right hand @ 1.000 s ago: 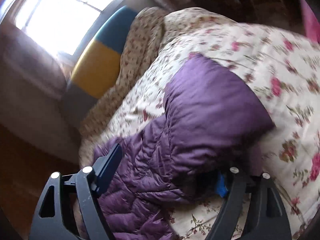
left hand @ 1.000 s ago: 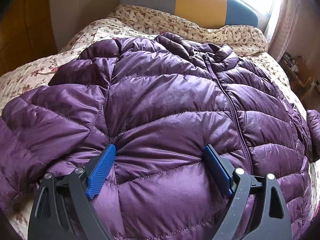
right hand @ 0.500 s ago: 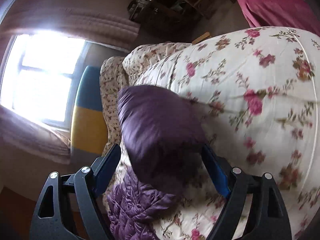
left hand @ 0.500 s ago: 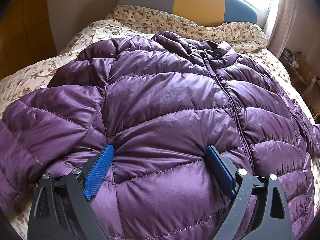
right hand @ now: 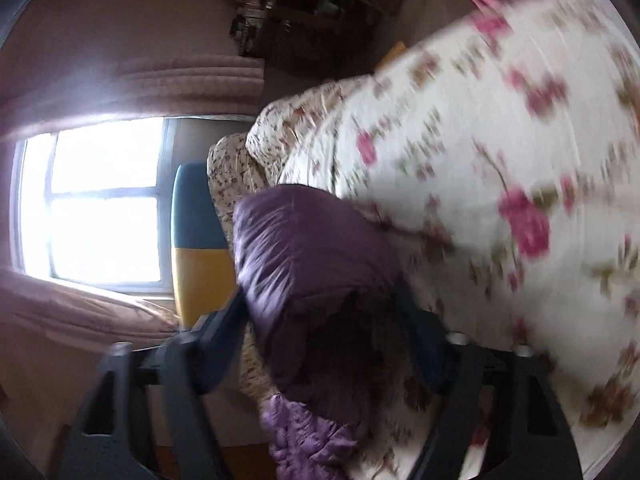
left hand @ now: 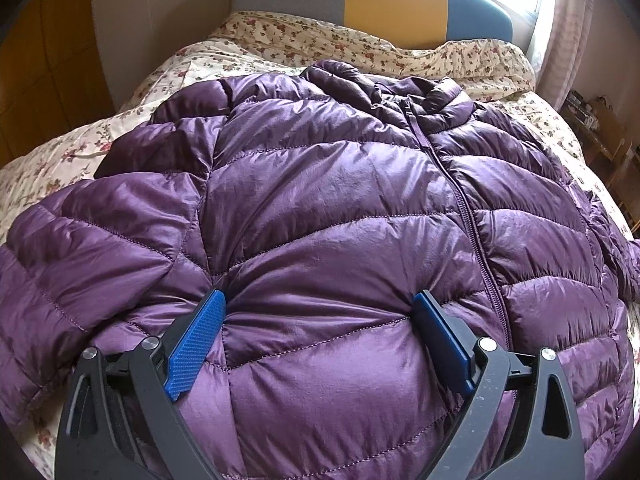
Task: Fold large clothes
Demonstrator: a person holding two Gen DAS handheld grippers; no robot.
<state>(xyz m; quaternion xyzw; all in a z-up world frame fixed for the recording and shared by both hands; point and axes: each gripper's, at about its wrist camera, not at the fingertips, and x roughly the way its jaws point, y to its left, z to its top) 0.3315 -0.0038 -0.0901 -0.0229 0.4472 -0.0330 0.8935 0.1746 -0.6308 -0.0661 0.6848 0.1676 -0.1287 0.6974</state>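
Nearest to me in the left wrist view, my left tongs (left hand: 318,330) are spread wide and pressed down into the purple down jacket (left hand: 320,200), a quilted panel bulging between the blue pads (left hand: 196,344); they pin it but grip nothing. The jacket lies front up across the floral bedspread (left hand: 72,152), filling the middle of the frame, zipper (left hand: 464,208) running toward the collar at upper centre, the headboard (left hand: 392,4) beyond it.

In the right wrist view, which is blurred and rolled sideways, my right tongs (right hand: 320,328) have the jacket's sleeve (right hand: 312,264) bunched between them at lower centre. The fingers look closed against it, though I cannot tell how firm the hold is. Bedspread fills the right of the frame, the window (right hand: 100,200) sits at far left.

My worry is the slick, puffy shell: the sleeve could slide out mid-swing, or spring back once laid over. If my left tongs press too lightly, the whole body may drag along.
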